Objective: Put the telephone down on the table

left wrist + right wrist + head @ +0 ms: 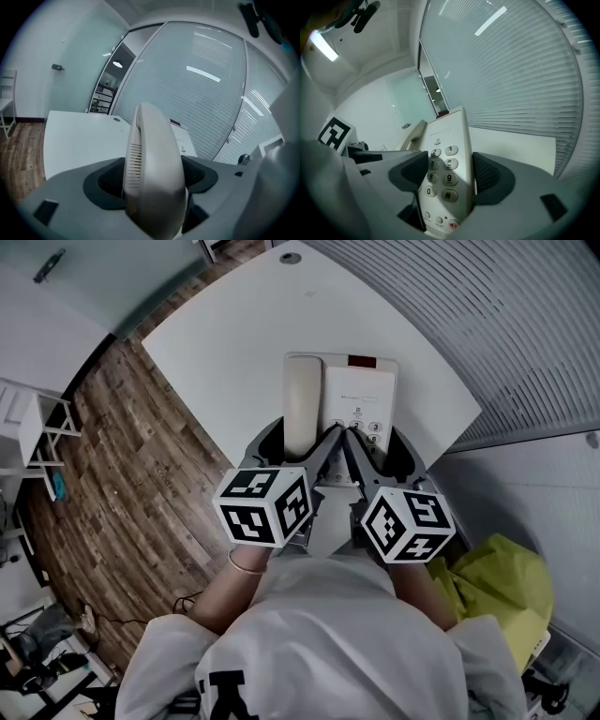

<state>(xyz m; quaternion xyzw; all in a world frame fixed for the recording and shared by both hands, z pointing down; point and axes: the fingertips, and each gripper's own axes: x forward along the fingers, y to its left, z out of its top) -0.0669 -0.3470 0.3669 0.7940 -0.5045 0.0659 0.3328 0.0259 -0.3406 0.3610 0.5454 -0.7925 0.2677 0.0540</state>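
Jaws of left gripper (pixel 152 185) clamped on the handset (pixel 152 150), dark ribbed pads pressing its smooth, rounded cream plastic; a slotted grille shows on one side. Right gripper (pixel 445 176) jaws closed on the phone (pixel 446 140) base, pads at either edge of the keypad (pixel 440 164) with its round grey buttons. Handset lies in its cradle beside the keypad. Phone reaches ahead of both jaws, over the flat white table (pixel 225 343); contact with the tabletop cannot be told.
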